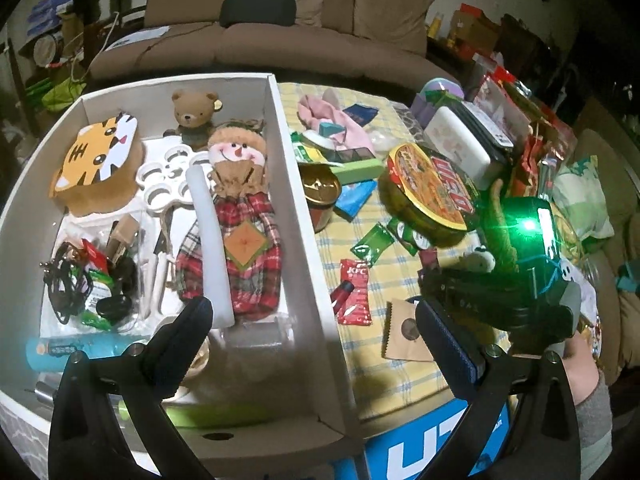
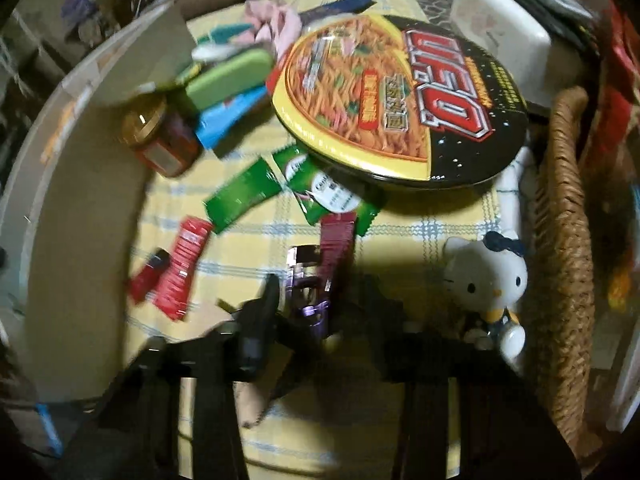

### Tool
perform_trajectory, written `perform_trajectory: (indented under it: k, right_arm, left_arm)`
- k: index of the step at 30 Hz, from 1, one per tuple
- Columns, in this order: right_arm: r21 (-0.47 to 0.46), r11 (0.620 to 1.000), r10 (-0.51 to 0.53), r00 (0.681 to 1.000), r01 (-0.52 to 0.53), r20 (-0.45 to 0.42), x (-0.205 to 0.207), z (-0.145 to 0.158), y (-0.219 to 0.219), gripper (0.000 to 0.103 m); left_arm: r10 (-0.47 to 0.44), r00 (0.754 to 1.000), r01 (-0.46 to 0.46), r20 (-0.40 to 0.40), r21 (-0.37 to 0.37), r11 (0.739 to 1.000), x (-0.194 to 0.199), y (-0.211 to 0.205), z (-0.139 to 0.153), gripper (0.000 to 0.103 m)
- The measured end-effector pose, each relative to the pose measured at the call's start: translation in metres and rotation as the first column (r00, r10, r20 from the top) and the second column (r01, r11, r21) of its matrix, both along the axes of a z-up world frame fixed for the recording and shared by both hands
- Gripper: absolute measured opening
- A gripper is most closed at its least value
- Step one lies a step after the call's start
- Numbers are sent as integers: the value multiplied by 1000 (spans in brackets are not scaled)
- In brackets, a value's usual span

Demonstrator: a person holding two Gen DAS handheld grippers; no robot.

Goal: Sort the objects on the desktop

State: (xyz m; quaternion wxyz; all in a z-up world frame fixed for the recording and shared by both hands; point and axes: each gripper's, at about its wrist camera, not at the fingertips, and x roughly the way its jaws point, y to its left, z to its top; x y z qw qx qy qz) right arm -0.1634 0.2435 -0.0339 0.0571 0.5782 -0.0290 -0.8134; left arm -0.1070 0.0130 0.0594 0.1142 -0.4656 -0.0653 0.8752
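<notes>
Item: white cardboard box (image 1: 298, 184), left half of the left wrist view. Contents recorded: tiger-face plush (image 1: 96, 160), small brown bear (image 1: 194, 114), snowman doll (image 1: 240, 216) in plaid, white foam tube (image 1: 212, 240) laid across the doll, white flower-shaped tray (image 1: 168, 178), tangled black cable (image 1: 68, 284), assorted small packets. The box is already well filled.

Item: unsorted goods on the yellow checked counter (image 1: 400, 364), right of the box wall. Listed: UFO noodle bowl (image 2: 400, 100), upper centre of the right wrist view, judged light but bulky, with a slick film lid, best taken by the rim; glass jar (image 2: 160, 140) with gold lid, judged heavy and breakable, best taken around the body; green sachets (image 2: 244, 196) and red KFC sachets (image 2: 180, 272), judged thin, limp and slippery, best pinched at an edge; Hello Kitty figure (image 2: 486, 280), lower right, hard and possibly fragile, standing beside a wicker basket (image 2: 568, 240).

Left gripper (image 1: 312, 320): jaws held wide apart, empty, hovering above the box's right wall.

Right gripper (image 2: 316, 312): low over the counter, lower centre of its own view; a small purple shiny object (image 2: 308, 280) lies at the tips. The frame is blurred and dark, so it cannot be told whether the jaws are clamped on it.
</notes>
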Motion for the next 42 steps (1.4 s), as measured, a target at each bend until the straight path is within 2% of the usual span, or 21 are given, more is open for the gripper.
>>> perform_trajectory:
  k: [2,3,5,7,9,12,16,19,23,24,25,26,28,30,34,39,42]
  right_arm:
    - [-16,1000,-4,1000,4,-26,0,5,1,15]
    - [-37,999,-5,999,3,-46,0,11,2,7]
    - [-78,997,1,997,-7,-82,3,22,5,6]
    - [-171,985,-1,995,-17,-104,6,32,11,6]
    - [-278,961,-19,994,-13,-112,10,40,19,7]
    - [-402,916,-39,990,-19,-135,17,56,26,6]
    - [-523,850,-46,980,-64,-195,27,84,22,7]
    - [-588,799,-25,970,-126,-242,37,109,12,7]
    - [-625,750,20,952,-217,-306,56,142,-15,7]
    - [-629,739,36,946,-242,-321,61,150,-23,7]
    - [-634,727,49,941,-264,-335,65,156,-30,7]
    - [-633,721,60,936,-280,-346,68,161,-37,7]
    - [-619,719,89,926,-315,-368,75,170,-54,7]
    - [-598,726,117,918,-340,-379,77,175,-73,7]
    - [-589,726,151,917,-356,-368,70,174,-102,6]
    - [-620,691,181,919,-372,-350,49,176,-143,6]
    - [-630,679,211,921,-378,-327,32,172,-173,6]
  left_arm:
    - [-13,1000,13,-2,5,1000,1,2,0,103]
    - [-22,1000,22,-5,6,1000,2,4,1,103]
    - [-40,999,40,-9,11,999,4,7,2,103]
    - [-72,997,73,-14,39,997,5,12,3,103]
    - [-123,992,124,-23,67,990,7,21,5,103]
    - [-175,984,177,-41,69,982,12,34,7,103]
    - [-215,974,220,-65,83,972,17,46,10,103]
    - [-257,961,270,-100,143,952,21,48,15,103]
    - [-232,959,253,-163,120,960,27,42,31,103]
    - [-214,963,236,-164,127,963,27,37,33,98]
    - [-202,966,225,-162,141,964,27,33,34,81]
    - [-186,970,211,-154,165,963,26,26,35,69]
    - [-138,981,163,-138,188,969,23,11,35,18]
    - [-94,986,119,-139,180,976,21,-5,37,17]
    - [-85,989,110,-120,221,969,18,-31,41,12]
    - [-62,991,87,-117,225,970,14,-78,47,12]
    - [-29,996,48,-83,234,971,6,-116,40,12]
